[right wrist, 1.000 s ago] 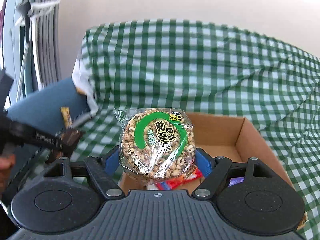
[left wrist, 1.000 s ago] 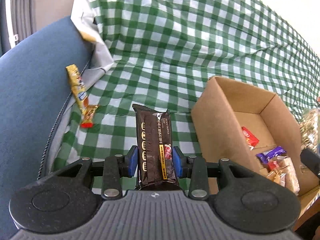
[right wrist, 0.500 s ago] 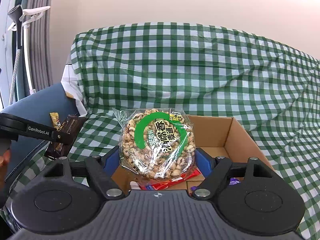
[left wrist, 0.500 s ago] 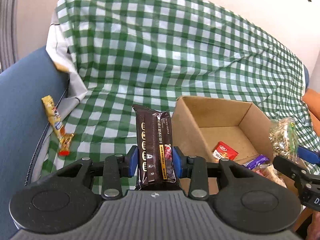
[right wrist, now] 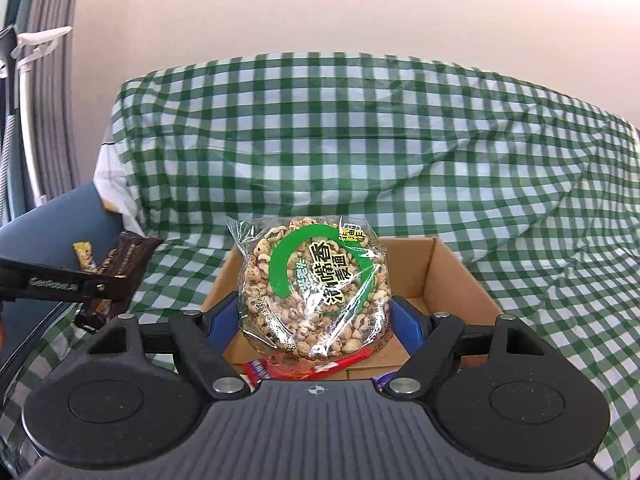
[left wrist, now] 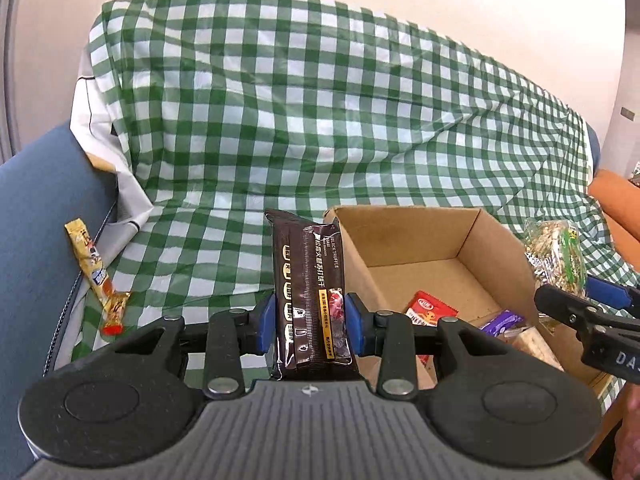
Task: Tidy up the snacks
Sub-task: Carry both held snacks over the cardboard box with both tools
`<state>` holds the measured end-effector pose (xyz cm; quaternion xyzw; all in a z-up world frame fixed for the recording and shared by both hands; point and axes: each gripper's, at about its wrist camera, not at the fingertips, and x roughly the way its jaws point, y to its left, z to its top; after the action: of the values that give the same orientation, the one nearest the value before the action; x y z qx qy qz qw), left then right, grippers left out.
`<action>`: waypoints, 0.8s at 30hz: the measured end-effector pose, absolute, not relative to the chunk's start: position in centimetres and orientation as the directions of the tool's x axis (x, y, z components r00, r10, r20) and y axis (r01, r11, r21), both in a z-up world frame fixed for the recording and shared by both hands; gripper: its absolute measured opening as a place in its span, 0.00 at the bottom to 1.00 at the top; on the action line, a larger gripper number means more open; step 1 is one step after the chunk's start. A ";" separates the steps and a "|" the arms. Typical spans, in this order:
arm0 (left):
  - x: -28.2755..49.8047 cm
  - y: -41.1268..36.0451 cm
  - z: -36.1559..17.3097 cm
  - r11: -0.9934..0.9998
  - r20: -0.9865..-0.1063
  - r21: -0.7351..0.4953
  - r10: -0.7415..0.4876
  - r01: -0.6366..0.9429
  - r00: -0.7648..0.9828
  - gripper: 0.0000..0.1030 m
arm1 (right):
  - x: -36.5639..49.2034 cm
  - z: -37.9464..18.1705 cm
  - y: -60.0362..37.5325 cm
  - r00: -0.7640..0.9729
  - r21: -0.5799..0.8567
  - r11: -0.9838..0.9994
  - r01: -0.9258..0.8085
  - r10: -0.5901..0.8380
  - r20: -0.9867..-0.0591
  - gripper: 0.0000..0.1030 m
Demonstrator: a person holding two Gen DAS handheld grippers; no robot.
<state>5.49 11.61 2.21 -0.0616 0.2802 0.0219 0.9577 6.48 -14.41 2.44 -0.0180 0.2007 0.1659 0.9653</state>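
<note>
My left gripper (left wrist: 311, 322) is shut on a dark brown biscuit pack (left wrist: 308, 292), held upright just left of the open cardboard box (left wrist: 424, 236). My right gripper (right wrist: 314, 322) is shut on a clear bag of puffed grain cake with a green ring label (right wrist: 314, 288), held above the box's (right wrist: 436, 276) near end. The box holds a red packet (left wrist: 430, 308), a purple packet (left wrist: 502, 320) and other snacks. The right gripper with its bag (left wrist: 554, 256) shows at the right of the left wrist view. The left gripper and pack (right wrist: 120, 276) show at the left of the right wrist view.
A gold and orange stick snack (left wrist: 96, 276) lies at the left, where the green checked cloth (left wrist: 320, 120) meets the blue sofa arm (left wrist: 36, 220). The cloth covers the sofa seat and back. An orange cushion (left wrist: 616, 204) is at the far right.
Both grippers have risen and tilted up with their snacks still held. The left gripper has moved toward the box, and the right gripper has come into its view.
</note>
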 end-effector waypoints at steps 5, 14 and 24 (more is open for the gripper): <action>5.4 11.3 2.4 0.993 -0.523 -0.096 0.010 -0.070 0.852 0.39 | 6.6 2.4 -14.8 0.879 0.039 0.958 -0.283 0.276 -0.388 0.77; 5.2 10.8 2.7 0.994 -0.491 -0.101 -0.006 -0.050 0.871 0.39 | 6.4 3.0 -16.3 0.934 0.037 0.990 -0.140 0.144 -0.326 0.77; 4.6 8.9 3.4 0.993 -0.415 -0.114 -0.073 0.027 0.907 0.39 | 6.1 3.2 -18.7 0.957 0.085 0.996 0.007 0.018 -0.291 0.77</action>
<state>4.56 8.86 3.38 -0.0531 0.2140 -0.0256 0.9750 6.15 -18.71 3.19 0.0428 0.1473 0.0030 0.9882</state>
